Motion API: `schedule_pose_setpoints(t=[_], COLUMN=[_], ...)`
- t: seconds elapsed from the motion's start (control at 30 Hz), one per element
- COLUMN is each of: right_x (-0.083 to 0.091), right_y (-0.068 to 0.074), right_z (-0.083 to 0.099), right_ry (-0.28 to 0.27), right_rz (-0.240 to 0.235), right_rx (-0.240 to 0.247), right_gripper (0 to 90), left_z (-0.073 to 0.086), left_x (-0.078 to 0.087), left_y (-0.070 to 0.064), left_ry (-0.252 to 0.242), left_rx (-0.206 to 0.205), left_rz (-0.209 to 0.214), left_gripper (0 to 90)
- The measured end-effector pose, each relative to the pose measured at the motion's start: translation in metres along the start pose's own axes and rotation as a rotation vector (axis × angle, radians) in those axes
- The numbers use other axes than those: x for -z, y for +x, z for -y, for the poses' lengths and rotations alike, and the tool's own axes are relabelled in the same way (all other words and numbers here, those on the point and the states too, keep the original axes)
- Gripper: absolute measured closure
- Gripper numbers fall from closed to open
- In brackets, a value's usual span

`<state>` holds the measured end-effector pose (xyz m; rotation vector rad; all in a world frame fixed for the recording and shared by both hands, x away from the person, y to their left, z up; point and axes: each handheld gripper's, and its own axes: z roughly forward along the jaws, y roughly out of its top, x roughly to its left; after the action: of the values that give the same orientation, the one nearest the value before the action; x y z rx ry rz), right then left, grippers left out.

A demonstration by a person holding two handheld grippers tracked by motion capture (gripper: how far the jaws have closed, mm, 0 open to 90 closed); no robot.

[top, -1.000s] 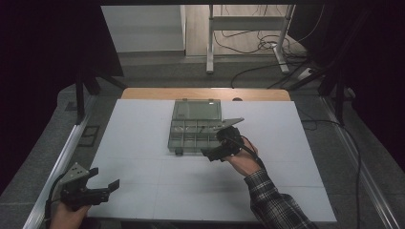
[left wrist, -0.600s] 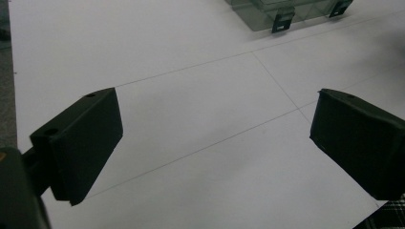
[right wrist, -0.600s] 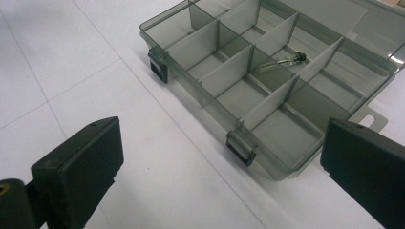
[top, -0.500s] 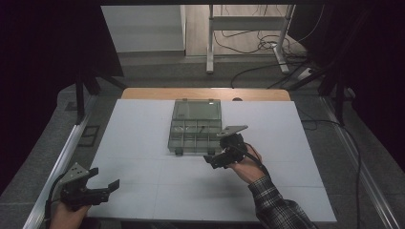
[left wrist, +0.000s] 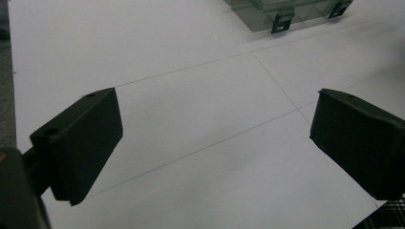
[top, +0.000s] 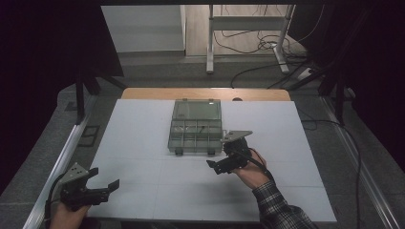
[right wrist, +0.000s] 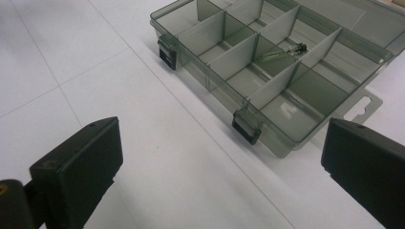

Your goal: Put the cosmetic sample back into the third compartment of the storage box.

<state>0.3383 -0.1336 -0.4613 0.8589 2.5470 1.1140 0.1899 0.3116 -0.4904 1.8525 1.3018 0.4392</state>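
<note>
White bench (top: 143, 143), faint seam lines across the surface. Clear smoky-grey compartment box (top: 196, 126) sits at the centre of the bench toward the far edge, lid open and lying back flat behind it. Two dark latches (right wrist: 247, 125) hang on its near wall. Dividers split the tray into small cells; one thin glassy rod-like item (right wrist: 282, 50) lies in a cell of the inner row, tilted, too small to identify.

Right claw (top: 220, 166): held above the bench just near of the box's right front corner, apart from it, nothing between the jaws. Jaws spread wide in the right gripper view, the box front wall and one latch showing between them. Plaid sleeve (top: 277, 210) behind the hand.

Left claw (top: 102, 185): at the near left corner of the bench, well apart from the box. Jaws spread wide, holding nothing; bare bench surface between them in the left gripper view.
</note>
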Motion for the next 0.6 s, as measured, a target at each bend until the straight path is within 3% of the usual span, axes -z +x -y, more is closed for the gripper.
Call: schedule_pose_setpoints(t=[0.6], right_x=[0.025], right_y=[0.002], right_z=[0.016], right_ry=[-0.02], right_rz=[0.015], right_rx=[-0.005], right_gripper=[0.3], left_z=[0.0], left_x=[0.0], left_y=[0.0], left_ry=[0.001], left_rx=[-0.001], left_rz=[-0.002], left_gripper=[4.2])
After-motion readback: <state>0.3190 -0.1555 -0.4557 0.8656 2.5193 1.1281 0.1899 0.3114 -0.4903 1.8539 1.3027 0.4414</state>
